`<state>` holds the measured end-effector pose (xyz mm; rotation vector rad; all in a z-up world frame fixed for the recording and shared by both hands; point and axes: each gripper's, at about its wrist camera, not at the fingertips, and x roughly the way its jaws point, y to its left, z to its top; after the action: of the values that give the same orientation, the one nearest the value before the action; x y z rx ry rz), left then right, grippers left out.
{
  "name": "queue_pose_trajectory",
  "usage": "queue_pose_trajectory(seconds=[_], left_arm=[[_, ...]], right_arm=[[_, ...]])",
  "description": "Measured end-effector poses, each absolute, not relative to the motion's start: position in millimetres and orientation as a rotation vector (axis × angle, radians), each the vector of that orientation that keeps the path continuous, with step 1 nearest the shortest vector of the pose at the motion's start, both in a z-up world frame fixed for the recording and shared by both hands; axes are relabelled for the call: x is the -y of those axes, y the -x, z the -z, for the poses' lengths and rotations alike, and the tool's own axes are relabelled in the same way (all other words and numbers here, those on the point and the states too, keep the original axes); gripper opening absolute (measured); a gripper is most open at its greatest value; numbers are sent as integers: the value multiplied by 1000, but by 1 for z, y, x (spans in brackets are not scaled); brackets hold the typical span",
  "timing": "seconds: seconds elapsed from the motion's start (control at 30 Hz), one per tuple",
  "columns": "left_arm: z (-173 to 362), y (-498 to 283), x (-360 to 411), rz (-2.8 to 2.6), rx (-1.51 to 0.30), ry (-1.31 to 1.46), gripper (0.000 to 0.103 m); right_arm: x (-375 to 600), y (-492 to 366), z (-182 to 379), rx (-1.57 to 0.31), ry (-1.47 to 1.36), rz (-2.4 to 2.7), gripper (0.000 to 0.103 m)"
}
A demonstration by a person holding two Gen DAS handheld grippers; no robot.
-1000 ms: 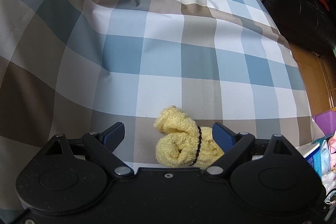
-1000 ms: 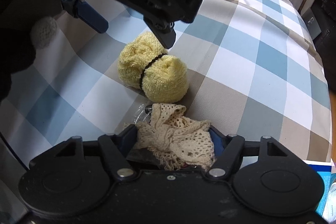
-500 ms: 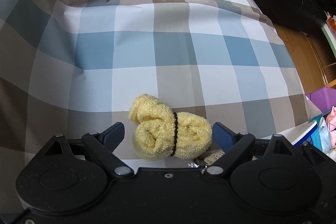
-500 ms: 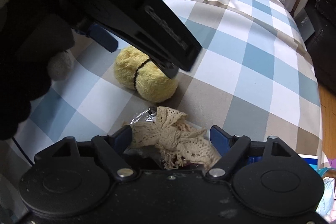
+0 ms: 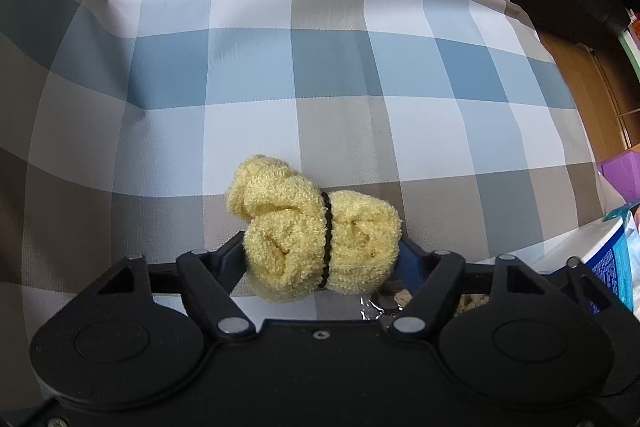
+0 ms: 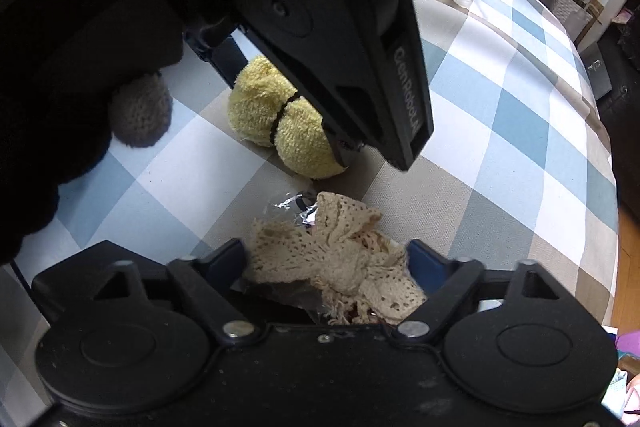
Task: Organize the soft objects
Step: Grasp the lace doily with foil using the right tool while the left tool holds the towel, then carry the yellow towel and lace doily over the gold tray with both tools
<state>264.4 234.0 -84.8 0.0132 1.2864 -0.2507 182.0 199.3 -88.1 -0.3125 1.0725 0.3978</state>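
The left gripper has dropped onto the yellow roll and its jaws are closing on both ends; the roll's long axis runs jaw to jaw. Just right of the roll, the right gripper is closing around the lace. Only the right view shows the lace whole, on the checked cover.

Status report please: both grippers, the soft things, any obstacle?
Left gripper jaws closing on yellow towel roll. Right gripper jaws closing around beige lace bundle. Nothing in the way.
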Motion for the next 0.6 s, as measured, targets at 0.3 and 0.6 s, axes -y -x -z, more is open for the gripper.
queue_pose_trajectory(seconds=[0.3,0.6], left_arm=[[76,-266,-243,224,-1250,37,55],[74,-268,-249,167,-1224,42,55]], right_arm=[[-181,-177,65,-1034,232,-371,56],[-134,-147,9,-942,107,-300,56]])
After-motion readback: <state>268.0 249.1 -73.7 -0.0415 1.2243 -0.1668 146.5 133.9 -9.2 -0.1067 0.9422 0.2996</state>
